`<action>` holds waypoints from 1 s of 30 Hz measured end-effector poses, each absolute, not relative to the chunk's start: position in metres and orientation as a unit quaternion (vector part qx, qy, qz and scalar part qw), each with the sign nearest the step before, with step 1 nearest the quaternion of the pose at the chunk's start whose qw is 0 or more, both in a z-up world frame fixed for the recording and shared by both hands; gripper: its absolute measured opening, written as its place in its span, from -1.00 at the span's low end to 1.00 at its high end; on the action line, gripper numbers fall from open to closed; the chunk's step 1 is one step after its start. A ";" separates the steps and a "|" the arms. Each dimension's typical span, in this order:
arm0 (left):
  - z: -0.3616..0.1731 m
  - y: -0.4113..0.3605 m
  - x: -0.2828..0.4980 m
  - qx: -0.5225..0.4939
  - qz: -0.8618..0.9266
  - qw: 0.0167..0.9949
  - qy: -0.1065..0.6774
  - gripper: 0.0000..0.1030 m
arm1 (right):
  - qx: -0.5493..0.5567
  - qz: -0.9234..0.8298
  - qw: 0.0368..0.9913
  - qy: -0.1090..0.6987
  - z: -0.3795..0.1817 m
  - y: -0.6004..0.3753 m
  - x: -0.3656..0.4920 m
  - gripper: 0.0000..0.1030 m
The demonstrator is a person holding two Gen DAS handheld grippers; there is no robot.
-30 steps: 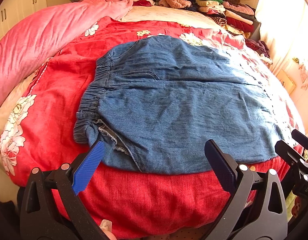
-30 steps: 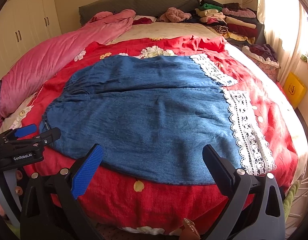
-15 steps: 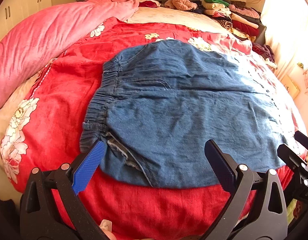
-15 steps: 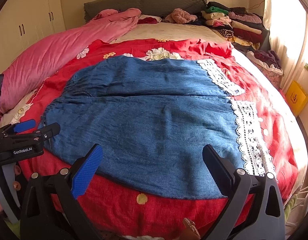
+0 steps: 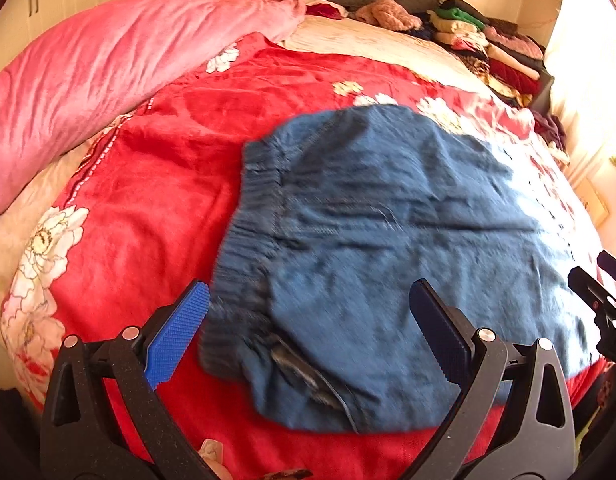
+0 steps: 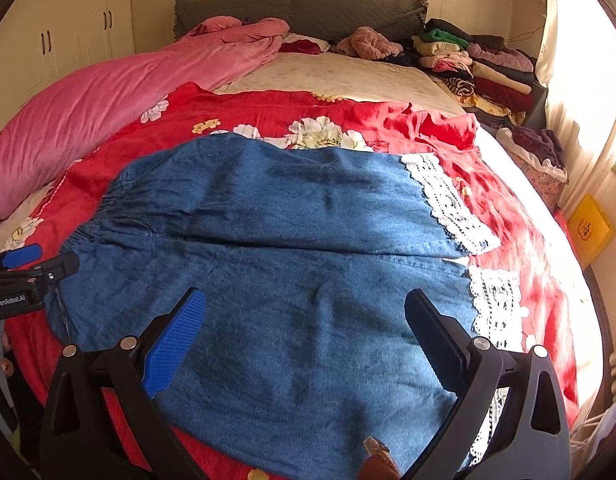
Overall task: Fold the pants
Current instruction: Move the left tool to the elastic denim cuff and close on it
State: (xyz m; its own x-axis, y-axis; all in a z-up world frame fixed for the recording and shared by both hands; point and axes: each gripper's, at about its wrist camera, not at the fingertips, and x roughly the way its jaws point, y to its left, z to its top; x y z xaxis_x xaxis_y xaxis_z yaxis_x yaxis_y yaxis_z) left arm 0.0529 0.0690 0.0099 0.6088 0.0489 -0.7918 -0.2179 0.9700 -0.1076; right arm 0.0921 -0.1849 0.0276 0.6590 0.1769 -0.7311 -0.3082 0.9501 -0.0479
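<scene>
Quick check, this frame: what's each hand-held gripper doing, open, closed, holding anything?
Left hand-held gripper: open, holding nothing, over the waistband end of the denim pants.
Right hand-held gripper: open, holding nothing, over the lace-trimmed leg end.

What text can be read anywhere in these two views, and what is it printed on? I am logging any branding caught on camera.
"GenRoboLAI", or close to it, in white on the black body of the left tool, seen at the left edge of the right wrist view.
"D", the start of a cut-off label, on the right tool at the right edge of the left wrist view.
A mark on the yellow sign by the wall is too blurred to read.
</scene>
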 end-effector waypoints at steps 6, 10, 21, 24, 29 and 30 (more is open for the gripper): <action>0.010 0.097 0.076 -0.108 0.089 0.888 0.437 0.83 | -0.097 0.134 0.907 0.387 0.031 -0.177 0.126 0.92; 0.009 0.113 0.093 -0.107 0.104 0.888 0.436 0.83 | -0.108 0.138 0.906 0.386 0.032 -0.169 0.147 0.92; -0.003 0.146 0.149 -0.107 0.111 0.877 0.456 0.83 | -0.142 0.164 0.892 0.396 0.024 -0.133 0.207 0.92; -0.010 0.152 0.166 -0.107 0.108 0.872 0.465 0.82 | -0.135 0.183 0.884 0.409 0.022 -0.123 0.225 0.92; -0.016 0.157 0.188 -0.118 0.074 0.873 0.467 0.82 | -0.156 0.201 0.874 0.413 0.020 -0.102 0.257 0.92; -0.019 0.158 0.193 -0.125 0.068 0.872 0.468 0.83 | -0.163 0.201 0.874 0.413 0.020 -0.099 0.263 0.92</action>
State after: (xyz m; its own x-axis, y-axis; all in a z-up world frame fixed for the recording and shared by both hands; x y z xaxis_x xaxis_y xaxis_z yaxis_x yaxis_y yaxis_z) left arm 0.1930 0.1579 -0.0186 0.5530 0.0010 -0.8332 -0.2345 0.9598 -0.1545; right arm 0.2626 -0.0993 0.0197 0.5789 0.2167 -0.7860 -0.4852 0.8664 -0.1185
